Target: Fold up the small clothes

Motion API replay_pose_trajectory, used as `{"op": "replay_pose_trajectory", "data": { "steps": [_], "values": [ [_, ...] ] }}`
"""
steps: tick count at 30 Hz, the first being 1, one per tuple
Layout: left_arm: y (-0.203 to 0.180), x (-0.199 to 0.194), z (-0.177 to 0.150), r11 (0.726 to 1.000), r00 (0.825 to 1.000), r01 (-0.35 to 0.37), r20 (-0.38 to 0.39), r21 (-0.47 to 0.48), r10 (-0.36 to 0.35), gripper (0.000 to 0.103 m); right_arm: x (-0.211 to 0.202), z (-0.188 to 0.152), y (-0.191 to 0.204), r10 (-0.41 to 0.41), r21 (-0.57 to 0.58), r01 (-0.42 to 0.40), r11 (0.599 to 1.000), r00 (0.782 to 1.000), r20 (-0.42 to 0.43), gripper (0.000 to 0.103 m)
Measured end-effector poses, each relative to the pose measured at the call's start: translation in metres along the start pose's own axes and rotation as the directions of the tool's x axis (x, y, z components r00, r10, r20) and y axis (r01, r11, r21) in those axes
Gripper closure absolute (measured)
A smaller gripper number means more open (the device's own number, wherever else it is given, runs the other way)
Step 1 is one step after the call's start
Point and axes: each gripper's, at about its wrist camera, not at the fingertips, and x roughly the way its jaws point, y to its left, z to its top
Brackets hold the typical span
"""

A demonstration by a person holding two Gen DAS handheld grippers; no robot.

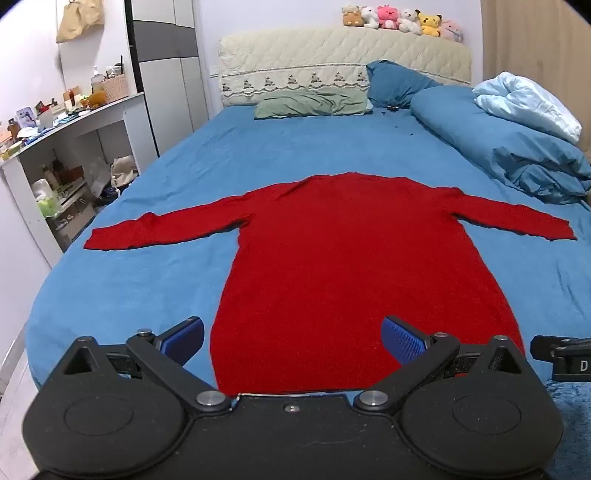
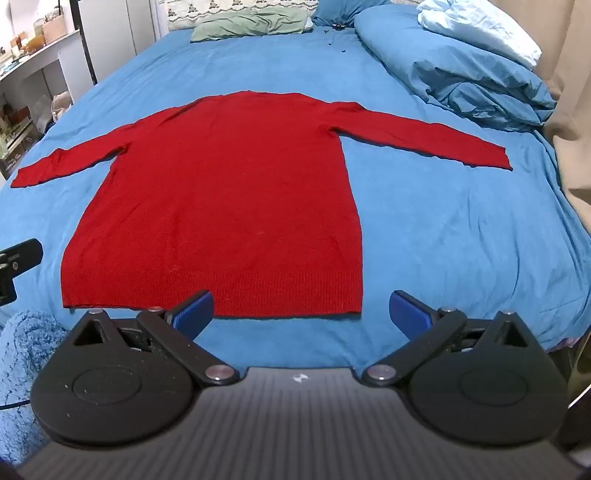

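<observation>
Plain red sweater (image 2: 221, 192) on a solid blue sheet (image 2: 443, 229).

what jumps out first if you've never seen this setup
The red sweater spread flat with both sleeves out, in the middle of the blue bed sheet. Next, the open left gripper and right gripper at its hem, holding nothing. Farther back, plush toys line the headboard.

One red sweater (image 1: 347, 258), three pillows (image 1: 310, 103), six plush toys (image 1: 400, 20)
</observation>
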Motion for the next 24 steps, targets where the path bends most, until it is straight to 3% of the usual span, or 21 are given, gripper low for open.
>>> {"op": "replay_pose_trajectory", "data": {
  "steps": [8, 24],
  "values": [
    [0.0088, 0.0009, -0.0004, 0.999, 1.0, 0.027, 0.004, -0.022, -0.027, 0.0, -0.0019, -0.0034, 0.0018, 0.009, 0.029, -0.008, 1.0, 1.0, -0.008, 0.0],
    [0.0025, -0.0032, -0.0021, 1.0, 1.0, 0.016, 0.016, -0.006, -0.016, 0.0, 0.0038, 0.0002, -0.0009, 0.011, 0.023, -0.01, 1.0, 1.0, -0.017, 0.0]
  ]
}}
